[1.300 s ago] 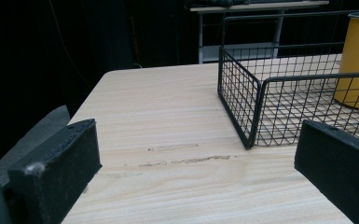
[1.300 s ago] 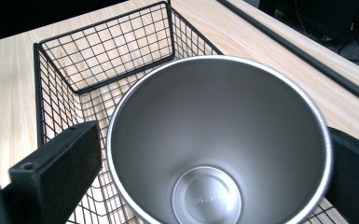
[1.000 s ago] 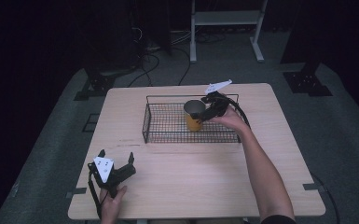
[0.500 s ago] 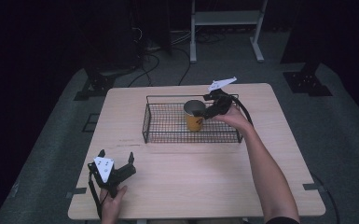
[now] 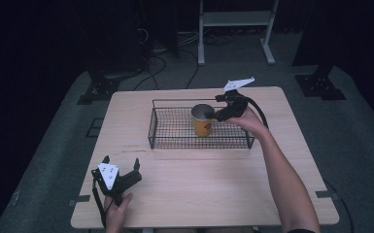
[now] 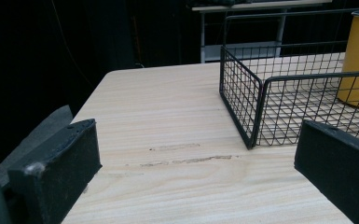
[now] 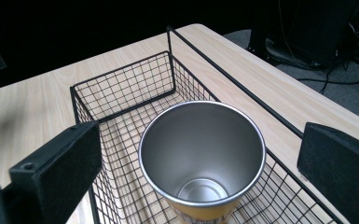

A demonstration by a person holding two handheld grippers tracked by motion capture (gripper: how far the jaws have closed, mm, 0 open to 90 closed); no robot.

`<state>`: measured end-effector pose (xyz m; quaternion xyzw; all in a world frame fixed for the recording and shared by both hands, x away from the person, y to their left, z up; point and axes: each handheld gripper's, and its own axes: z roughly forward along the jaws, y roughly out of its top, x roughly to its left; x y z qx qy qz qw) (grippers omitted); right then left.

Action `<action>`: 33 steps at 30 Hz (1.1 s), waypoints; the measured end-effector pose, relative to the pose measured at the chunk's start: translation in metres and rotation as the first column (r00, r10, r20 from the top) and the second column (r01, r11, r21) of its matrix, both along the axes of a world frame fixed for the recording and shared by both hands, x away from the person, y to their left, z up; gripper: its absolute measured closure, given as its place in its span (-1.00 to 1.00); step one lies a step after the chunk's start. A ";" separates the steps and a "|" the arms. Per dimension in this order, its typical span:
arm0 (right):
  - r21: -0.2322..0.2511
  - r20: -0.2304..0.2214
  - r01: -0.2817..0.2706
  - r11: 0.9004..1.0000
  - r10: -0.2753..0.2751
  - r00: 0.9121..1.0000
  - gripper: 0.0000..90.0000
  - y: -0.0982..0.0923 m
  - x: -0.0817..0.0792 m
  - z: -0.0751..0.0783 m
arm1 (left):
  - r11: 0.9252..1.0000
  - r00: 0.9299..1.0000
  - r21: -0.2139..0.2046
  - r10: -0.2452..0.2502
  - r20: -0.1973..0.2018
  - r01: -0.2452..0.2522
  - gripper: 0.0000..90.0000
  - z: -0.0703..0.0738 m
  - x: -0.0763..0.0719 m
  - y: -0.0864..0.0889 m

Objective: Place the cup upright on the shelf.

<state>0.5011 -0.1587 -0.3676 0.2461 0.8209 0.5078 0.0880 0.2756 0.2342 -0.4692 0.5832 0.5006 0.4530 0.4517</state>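
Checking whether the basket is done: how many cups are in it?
1: a yellow cup stands upright and empty in the wire basket, right of its middle, beside the right hand-held gripper. The mesh hides nothing.

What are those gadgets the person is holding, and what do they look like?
Each hand grips a black handheld claw: the left claw and right claw. Both have two flat, blocky black jaws, a pale three-cornered plate on top, dotted on the left one, and a black cable trailing away. The forearms are bare, no sleeves.

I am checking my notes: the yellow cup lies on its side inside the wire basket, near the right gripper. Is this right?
Not quite: the yellow cup stands upright, mouth up, inside the wire basket, near the right gripper. The right gripper view looks straight into it.
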 end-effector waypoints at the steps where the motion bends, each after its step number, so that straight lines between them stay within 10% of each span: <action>1: 0.004 0.000 0.002 1.000 -0.002 1.000 -1.00 -0.001 -0.001 0.001 | 1.000 1.000 0.000 -0.001 0.001 0.001 -1.00 0.000 0.000 0.000; 33: 0.034 0.020 -0.034 0.999 0.033 0.999 -1.00 -0.022 -0.034 0.017 | 1.000 1.000 0.004 -0.004 0.003 0.004 -1.00 0.000 -0.001 -0.001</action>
